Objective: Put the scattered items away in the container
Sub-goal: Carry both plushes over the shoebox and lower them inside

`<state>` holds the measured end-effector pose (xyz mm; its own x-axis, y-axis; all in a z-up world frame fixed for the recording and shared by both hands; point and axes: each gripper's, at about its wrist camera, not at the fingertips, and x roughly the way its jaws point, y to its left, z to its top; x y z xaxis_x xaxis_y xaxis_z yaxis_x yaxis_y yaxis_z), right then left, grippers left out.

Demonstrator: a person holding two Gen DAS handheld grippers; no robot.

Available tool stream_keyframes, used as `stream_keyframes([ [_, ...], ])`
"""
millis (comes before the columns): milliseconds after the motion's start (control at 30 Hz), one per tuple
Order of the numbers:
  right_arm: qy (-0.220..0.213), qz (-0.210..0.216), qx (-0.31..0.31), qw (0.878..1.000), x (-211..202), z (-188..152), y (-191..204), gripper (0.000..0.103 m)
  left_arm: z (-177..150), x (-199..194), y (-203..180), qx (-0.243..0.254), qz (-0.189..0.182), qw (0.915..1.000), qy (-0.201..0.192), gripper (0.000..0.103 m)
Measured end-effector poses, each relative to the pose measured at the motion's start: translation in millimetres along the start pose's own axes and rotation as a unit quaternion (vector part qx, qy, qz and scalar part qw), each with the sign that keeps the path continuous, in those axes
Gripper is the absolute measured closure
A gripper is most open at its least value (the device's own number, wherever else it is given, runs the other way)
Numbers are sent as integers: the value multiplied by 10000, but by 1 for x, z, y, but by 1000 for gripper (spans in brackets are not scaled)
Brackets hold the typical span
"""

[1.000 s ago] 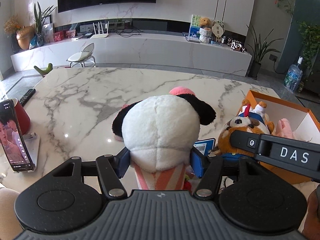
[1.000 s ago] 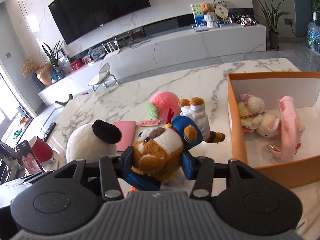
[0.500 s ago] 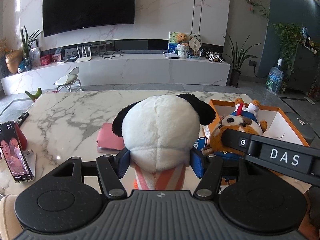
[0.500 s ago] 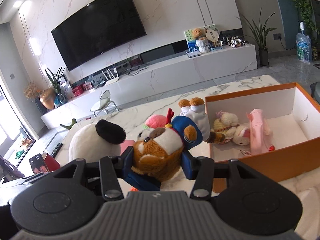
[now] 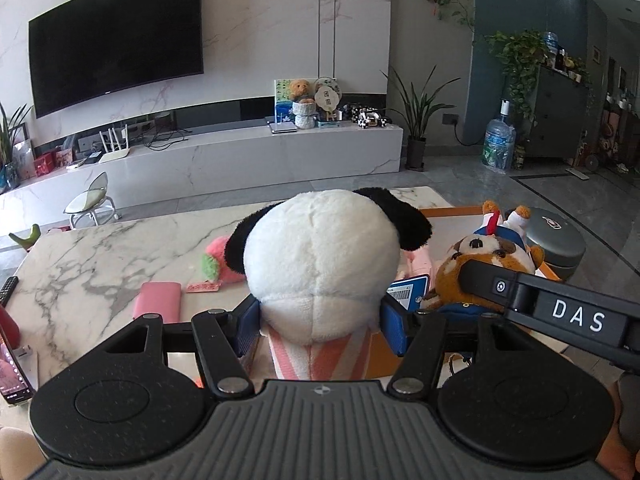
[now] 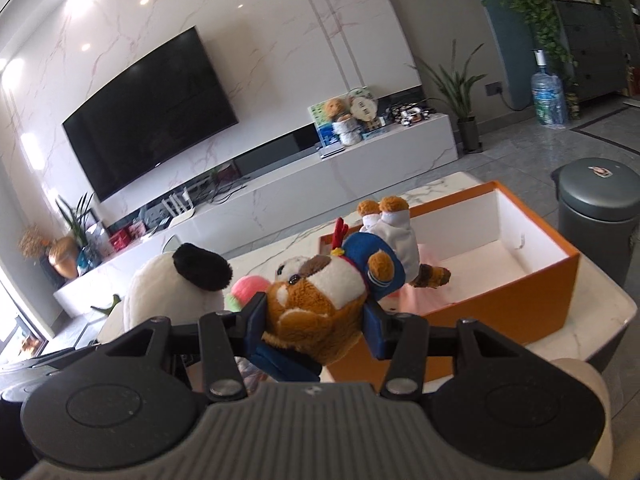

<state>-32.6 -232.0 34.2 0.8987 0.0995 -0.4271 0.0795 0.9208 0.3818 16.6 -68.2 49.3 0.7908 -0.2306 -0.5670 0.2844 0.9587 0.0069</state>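
Left wrist view: my left gripper is clamped on a panda plush, its 2 blue pads pressed against the sides of the white body just under the head, above a pink-striped lower part. I see the panda from behind, black ears out to both sides, held up above the marble table. Just right of it, my right gripper's arm crosses the frame with the dog plush tucked behind it. On the table behind and left of the panda lie a pink-and-green plush, a pink pouch and a small pink strip between them. A phone leans at the far left edge.

From the right wrist view, my right gripper pinches the dog plush across its brown belly; the toy lies on its side, head left, blue jacket and white trousers pointing towards the orange box. Its feet hang over the box's near-left corner. The box sits at the table's right end, open on top, white inside, with something pink on its floor, mostly hidden behind the dog. The panda shows at left, close beside the dog. A grey bin stands on the floor beyond the box.
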Motion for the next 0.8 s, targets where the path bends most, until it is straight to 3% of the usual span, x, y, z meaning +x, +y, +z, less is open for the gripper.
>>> stream_keyframes([
  [400, -58, -371, 597, 9975, 12, 17, -66, 51, 26, 51, -51, 295, -308, 9989, 168, 32],
  [800, 61, -644, 742, 9951, 52, 49, -108, 50, 44, 114, -65, 156, -592, 9971, 456, 32],
])
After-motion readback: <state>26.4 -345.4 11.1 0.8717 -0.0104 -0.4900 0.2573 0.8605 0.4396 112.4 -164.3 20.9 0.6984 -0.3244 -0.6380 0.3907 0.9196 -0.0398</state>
